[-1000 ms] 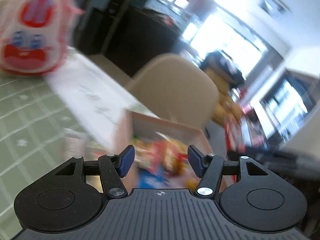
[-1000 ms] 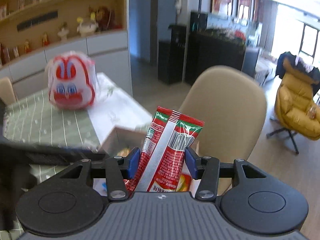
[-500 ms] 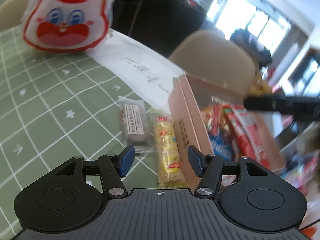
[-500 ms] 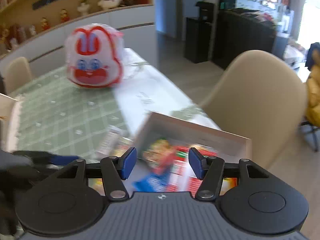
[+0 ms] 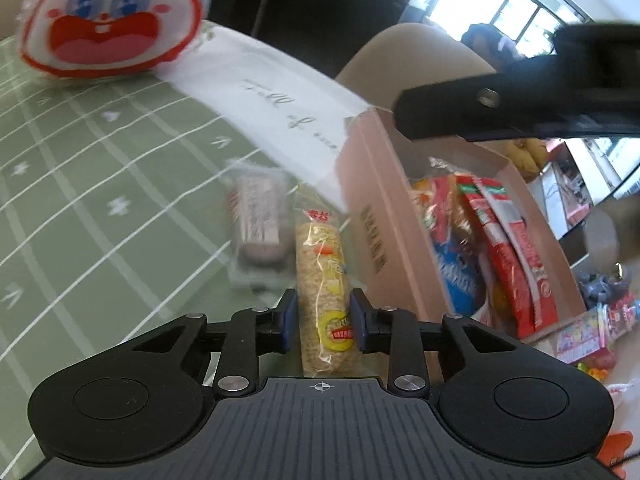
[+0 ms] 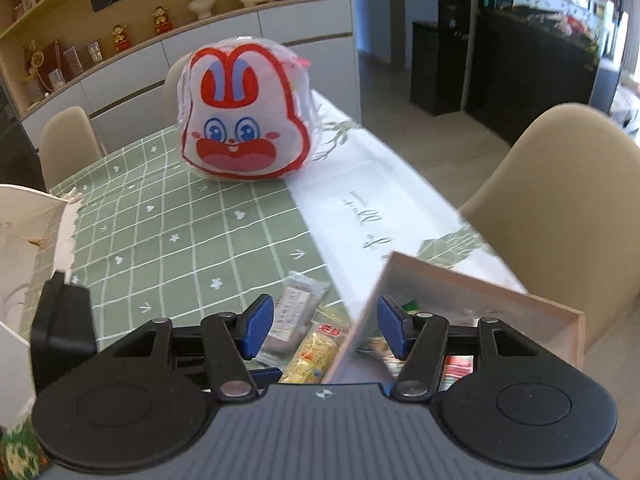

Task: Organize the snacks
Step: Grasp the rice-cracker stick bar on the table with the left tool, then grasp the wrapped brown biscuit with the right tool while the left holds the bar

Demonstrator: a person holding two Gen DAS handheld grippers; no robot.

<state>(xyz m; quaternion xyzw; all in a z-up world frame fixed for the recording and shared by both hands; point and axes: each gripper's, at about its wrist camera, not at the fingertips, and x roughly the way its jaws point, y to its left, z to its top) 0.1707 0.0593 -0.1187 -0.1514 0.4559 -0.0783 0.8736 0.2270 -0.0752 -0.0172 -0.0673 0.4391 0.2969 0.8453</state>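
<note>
— How far are you with the snacks?

— Several packets lie already in the box [image 5: 384,216]. Two are left on the green tablecloth [image 5: 100,208] just beside it: a yellow cracker bar [image 5: 322,276] and a grey packet [image 5: 258,220].

— And your grippers?

— My left gripper [image 5: 323,322] has just been closing around the cracker bar; the pads seem to touch it. My right gripper [image 6: 324,330] is half open and empty.
</note>
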